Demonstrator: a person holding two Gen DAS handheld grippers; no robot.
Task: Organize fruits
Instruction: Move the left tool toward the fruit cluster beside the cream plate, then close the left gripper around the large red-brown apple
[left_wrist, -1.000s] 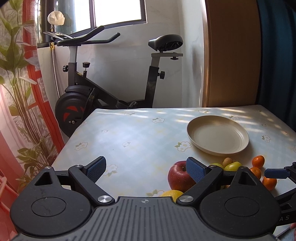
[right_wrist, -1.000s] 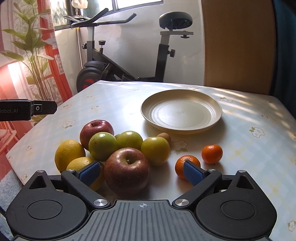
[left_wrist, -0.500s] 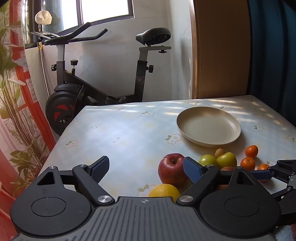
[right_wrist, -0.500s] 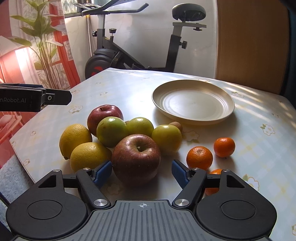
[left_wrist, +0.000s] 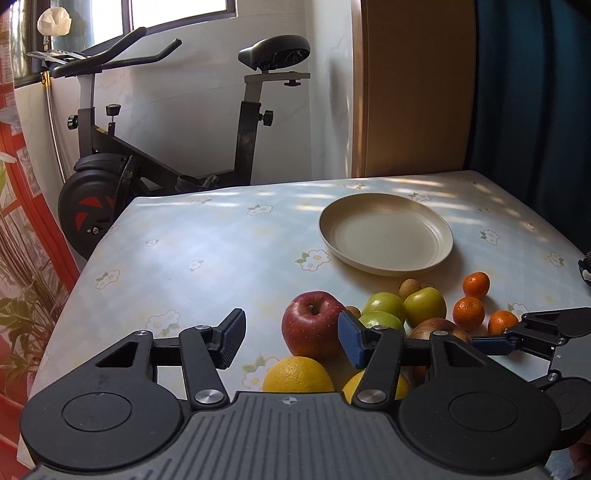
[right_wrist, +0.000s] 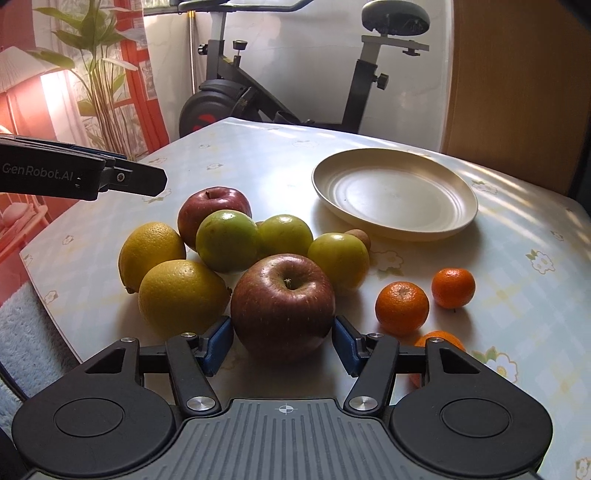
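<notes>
Closing, my left gripper (left_wrist: 291, 341) frames bare tablecloth (left_wrist: 207, 258) with a yellow citrus (left_wrist: 298, 374) below the gap; pads touch nothing. Next, my right gripper (right_wrist: 283, 341) is closing around the large red apple (right_wrist: 283, 302), blue pads at both flanks, contact not certain. Three mandarins (right_wrist: 402, 307) sit right; the plate (right_wrist: 458, 225) lies beyond.

Window daylight dapples the table (left_wrist: 229, 254); sharp, fisheye-bent edges.
</notes>
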